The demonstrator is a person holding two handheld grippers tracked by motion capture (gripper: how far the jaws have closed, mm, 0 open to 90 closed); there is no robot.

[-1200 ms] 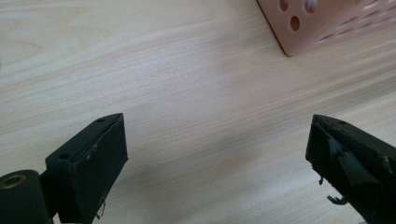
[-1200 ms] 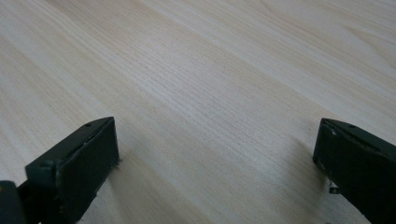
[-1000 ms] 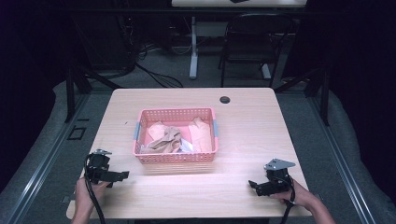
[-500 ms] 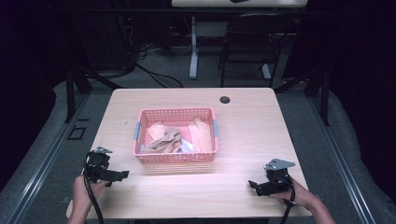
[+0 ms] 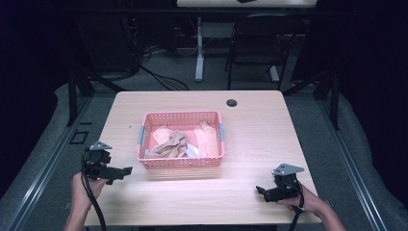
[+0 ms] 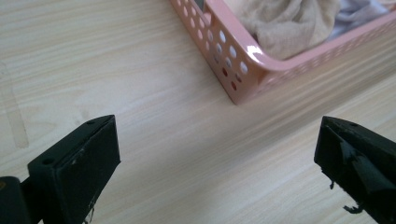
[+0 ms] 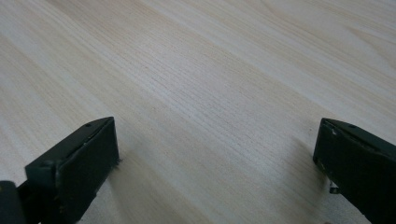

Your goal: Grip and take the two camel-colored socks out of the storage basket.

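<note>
Nearest me I have my left gripper [image 5: 126, 170] low over the near-left part of the table [image 5: 250, 130], its jaws spread wide with nothing between them, and my right gripper [image 5: 260, 191] at the near-right, jaws equally wide and empty over bare wood. The tabletop is pale laminate with a fine straight wood grain, rectangular with rounded corners. Just beyond my left gripper, in the left gripper view, I see the near corner of the basket [image 6: 243, 58]: one pink plastic basket, rectangular, its walls pierced with rows of small round holes and its rim smooth and glossy. It sits about mid-table, well apart from my right gripper. Inside it lies crumpled soft cloth [image 5: 172, 143], beige to tan, with a flatter peach piece [image 5: 208, 139] toward its right side and a bit of white fabric [image 5: 191, 150] between them; I cannot count the separate pieces. Beyond the basket, near the far edge, I see one dark round cable hole [image 5: 232, 102].
</note>
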